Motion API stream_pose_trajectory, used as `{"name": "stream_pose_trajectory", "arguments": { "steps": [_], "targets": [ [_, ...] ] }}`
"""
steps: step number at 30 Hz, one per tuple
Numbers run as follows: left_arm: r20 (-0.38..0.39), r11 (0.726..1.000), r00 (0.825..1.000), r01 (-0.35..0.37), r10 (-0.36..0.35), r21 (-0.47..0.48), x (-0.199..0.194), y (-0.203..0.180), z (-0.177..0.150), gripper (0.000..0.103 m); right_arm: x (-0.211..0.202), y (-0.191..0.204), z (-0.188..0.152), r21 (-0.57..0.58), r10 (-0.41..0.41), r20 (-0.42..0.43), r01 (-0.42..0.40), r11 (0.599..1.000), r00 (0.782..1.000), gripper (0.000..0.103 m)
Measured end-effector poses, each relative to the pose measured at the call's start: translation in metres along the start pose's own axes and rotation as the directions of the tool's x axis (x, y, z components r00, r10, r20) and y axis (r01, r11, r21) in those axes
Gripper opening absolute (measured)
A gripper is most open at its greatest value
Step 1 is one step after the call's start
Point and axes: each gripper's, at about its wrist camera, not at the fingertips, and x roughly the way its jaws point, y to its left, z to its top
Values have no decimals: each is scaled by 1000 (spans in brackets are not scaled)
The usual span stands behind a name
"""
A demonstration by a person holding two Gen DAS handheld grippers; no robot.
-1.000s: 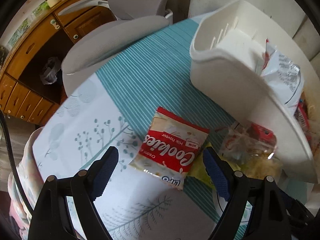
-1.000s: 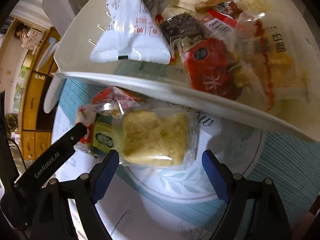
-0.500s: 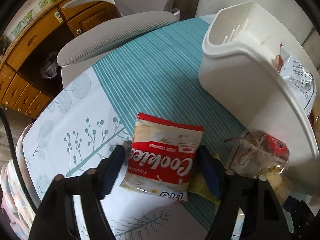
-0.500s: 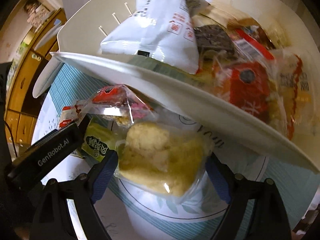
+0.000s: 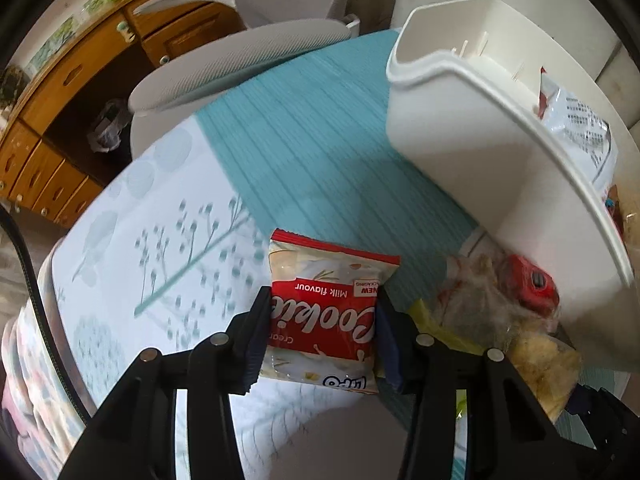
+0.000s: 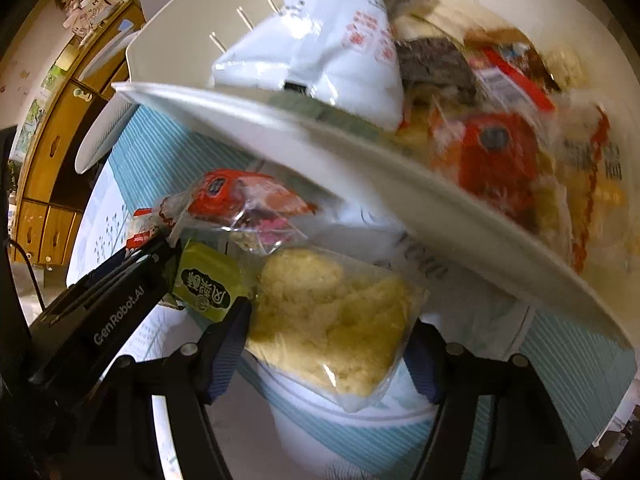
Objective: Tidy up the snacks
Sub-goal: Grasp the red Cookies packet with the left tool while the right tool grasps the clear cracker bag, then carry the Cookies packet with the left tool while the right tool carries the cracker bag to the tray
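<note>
My left gripper [image 5: 322,340] is shut on a red and white Cookies packet [image 5: 326,312], both pads pressed on its sides, over the tablecloth. My right gripper [image 6: 332,344] is shut on a clear bag of yellow cake [image 6: 332,320], held just below the rim of the white bin [image 6: 360,152]. The bin [image 5: 480,148] holds several snacks, among them a white bag [image 6: 324,40] and a red-labelled bag [image 6: 500,152]. A green packet [image 6: 208,284] and a clear bag with a red label [image 6: 244,208] lie on the table between the grippers.
The table has a teal striped and white floral cloth [image 5: 312,140]. A grey office chair [image 5: 248,56] stands behind it, with wooden drawers [image 5: 60,92] at far left. The left gripper's arm [image 6: 100,312] crosses the lower left of the right wrist view.
Both grippers have closed: the left on the Cookies packet, the right on the yellow cake bag. Both have moved forward toward the bin.
</note>
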Motion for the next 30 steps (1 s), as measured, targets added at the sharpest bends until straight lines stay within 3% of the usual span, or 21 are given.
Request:
{"name": "stream_pose_trajectory", "arguments": {
  "steps": [10, 16, 23, 30],
  "targets": [
    [-53, 998, 998, -17, 14, -60, -36, -3, -56, 45, -12, -20, -45, -51, -2, -125, -5, 999, 992, 69],
    [-67, 992, 998, -13, 5, -122, -70, -8, -90, 45, -39, -45, -73, -93, -13, -127, 1, 996, 992, 69],
    [-85, 972, 996, 15, -35, -236, -110, -16, -143, 45, -85, -62, -83, -136, 15, -45, -21, 990, 999, 69],
    [-96, 937, 991, 53, -91, -344, -138, -23, -181, 45, -135, -74, -80, -243, 34, 110, -6, 970, 993, 69]
  ]
}}
